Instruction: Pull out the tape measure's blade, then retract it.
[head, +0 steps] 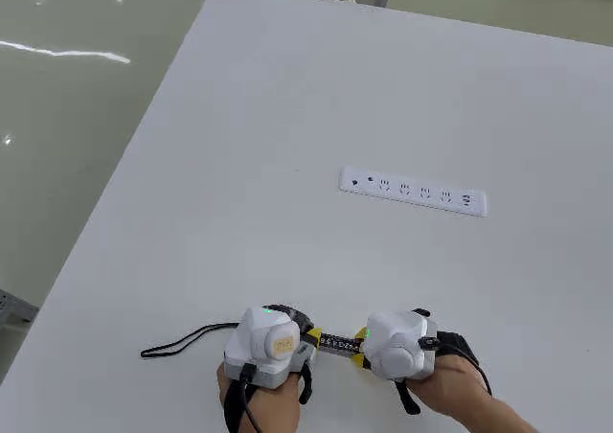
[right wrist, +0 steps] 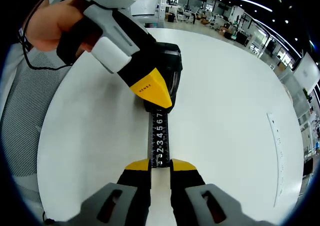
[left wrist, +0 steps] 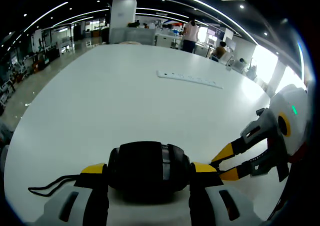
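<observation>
In the head view, a thin black cord trails off to the left across the white worktop. Both grippers sit close together at the near edge, each held in a hand. The figures on the tape are too small to read from there. The left gripper view looks over the top of the tape measure and cannot see its blade at all. The right gripper view shows the blade plainly: it is dark with white numerals up to 7, and a short length is out of the case.

The left gripper has its fingers closed to the width of the black case, with a yellow tip pressed against each side. The case lies on the worktop near the front edge. The right gripper is just to the right of the case. Its fingers are almost together, and the yellow tips pinch the free end of the blade. The blade runs straight between the two grippers, level with the worktop.

Farther back and to the right, well apart from the grippers, a white power strip lies flat.

There is one tape measure, one blade, one cord, one power strip and two grippers.
</observation>
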`<state>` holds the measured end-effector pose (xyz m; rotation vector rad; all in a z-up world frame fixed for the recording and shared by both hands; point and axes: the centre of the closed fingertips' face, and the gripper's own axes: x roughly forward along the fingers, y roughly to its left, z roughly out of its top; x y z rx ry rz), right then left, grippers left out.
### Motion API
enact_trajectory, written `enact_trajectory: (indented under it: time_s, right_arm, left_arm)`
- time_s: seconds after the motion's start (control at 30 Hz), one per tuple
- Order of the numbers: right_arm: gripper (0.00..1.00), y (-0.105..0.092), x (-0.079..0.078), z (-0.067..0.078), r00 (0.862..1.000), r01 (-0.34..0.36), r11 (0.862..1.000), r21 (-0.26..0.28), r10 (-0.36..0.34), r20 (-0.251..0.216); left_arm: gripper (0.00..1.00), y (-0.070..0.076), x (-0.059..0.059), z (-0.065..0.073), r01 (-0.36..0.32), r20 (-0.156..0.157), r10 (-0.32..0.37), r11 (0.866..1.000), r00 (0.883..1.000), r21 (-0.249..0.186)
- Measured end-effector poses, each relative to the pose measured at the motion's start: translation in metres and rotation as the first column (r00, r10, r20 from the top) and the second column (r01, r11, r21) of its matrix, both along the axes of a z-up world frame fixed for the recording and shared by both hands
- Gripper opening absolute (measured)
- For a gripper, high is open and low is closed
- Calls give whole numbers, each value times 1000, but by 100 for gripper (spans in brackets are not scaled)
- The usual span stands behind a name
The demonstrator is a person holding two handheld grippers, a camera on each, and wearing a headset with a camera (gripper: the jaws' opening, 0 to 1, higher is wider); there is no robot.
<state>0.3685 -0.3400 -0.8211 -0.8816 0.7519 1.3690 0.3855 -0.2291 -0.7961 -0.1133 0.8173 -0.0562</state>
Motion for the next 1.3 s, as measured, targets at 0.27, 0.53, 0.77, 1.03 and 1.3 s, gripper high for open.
enact_trajectory:
  time_s: [0.27, 0.53, 0.77, 1.03, 1.3]
  right_arm:
    - [13, 10, -1, -1, 1000, 1, 1000, 9, -1, -6]
    - [13, 19, -1, -1, 1000, 4, 1000, 19, -4, -16]
    - [13, 28, -1, 0, 1000, 1, 1000, 24, -1, -16]
    - [13, 32, -1, 0, 1000, 0, 1000, 27, 1, -19]
    - [13, 36, -1, -1, 1000, -5, 1000, 23, 5, -19]
  left_arm:
    - [62, 0, 0, 0, -1, 1, 1, 1000, 1000, 0]
    - [62, 0, 0, 0, -1, -1, 1, 1000, 1000, 0]
    - [62, 0, -1, 1, -1, -2, 1, 1000, 1000, 0]
    - [62, 0, 0, 0, -2, -3, 2, 1000, 1000, 0]
    - [62, 0, 0, -1, -2, -4, 2, 1000, 1000, 0]
